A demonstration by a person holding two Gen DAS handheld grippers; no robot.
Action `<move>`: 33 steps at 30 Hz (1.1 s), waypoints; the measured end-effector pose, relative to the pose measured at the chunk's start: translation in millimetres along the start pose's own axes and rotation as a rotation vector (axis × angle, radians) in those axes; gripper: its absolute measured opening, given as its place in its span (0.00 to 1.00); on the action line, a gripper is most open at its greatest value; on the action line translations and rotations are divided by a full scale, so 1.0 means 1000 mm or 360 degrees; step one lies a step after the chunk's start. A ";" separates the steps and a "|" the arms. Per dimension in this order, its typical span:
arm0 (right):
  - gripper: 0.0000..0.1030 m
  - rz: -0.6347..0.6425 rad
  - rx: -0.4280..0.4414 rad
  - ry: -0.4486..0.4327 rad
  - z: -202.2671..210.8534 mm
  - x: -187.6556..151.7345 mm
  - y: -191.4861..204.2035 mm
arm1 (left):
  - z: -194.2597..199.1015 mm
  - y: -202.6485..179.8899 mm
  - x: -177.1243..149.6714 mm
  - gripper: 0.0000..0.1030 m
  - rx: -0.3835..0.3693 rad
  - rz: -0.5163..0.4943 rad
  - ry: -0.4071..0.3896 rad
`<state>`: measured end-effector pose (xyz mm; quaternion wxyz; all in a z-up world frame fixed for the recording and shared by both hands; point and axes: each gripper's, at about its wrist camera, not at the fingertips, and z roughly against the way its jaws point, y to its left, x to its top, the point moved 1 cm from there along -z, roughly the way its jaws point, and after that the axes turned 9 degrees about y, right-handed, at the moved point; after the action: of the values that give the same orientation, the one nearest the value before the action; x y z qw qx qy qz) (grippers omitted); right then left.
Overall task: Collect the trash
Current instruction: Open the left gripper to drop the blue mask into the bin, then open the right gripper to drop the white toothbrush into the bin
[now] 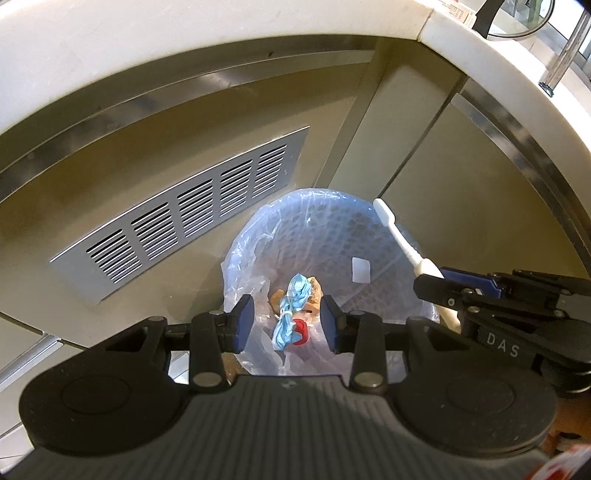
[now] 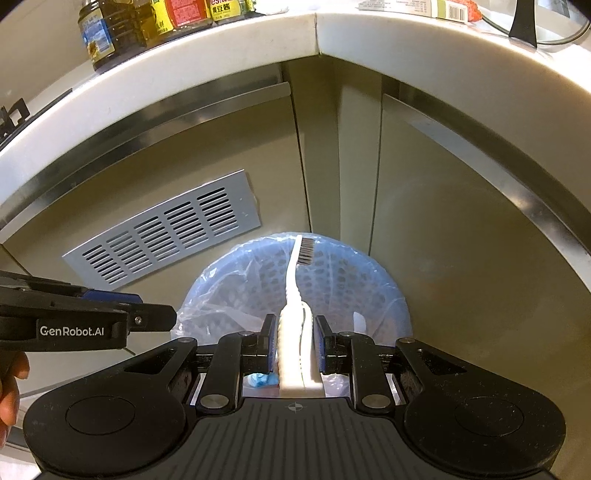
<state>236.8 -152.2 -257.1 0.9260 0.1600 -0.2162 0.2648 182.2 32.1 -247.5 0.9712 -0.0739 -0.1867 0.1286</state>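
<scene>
Matt metal vent grille (image 1: 177, 218), plastic-lined bin (image 1: 332, 236)

One toothbrush (image 2: 293, 295), one lined bin (image 1: 369, 236), one vent grille (image 1: 177, 218), perhaps three countertop bottles (image 2: 107, 33), two grippers.

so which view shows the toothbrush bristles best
Right wrist view: the toothbrush runs straight ahead from the shut right gripper, dark bristles facing the camera, over the bin. The left wrist view shows only its white back and neck.
</scene>
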 end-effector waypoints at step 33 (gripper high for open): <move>0.36 -0.0143 -0.0077 -0.0010 0.047 -0.007 0.015 | 0.047 -0.006 0.003 0.34 -0.0074 -0.0114 -0.0087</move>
<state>208.4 -162.2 -218.0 0.9399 0.1480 -0.2179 0.2171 167.9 32.0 -201.9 0.9677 -0.0863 -0.2185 0.0914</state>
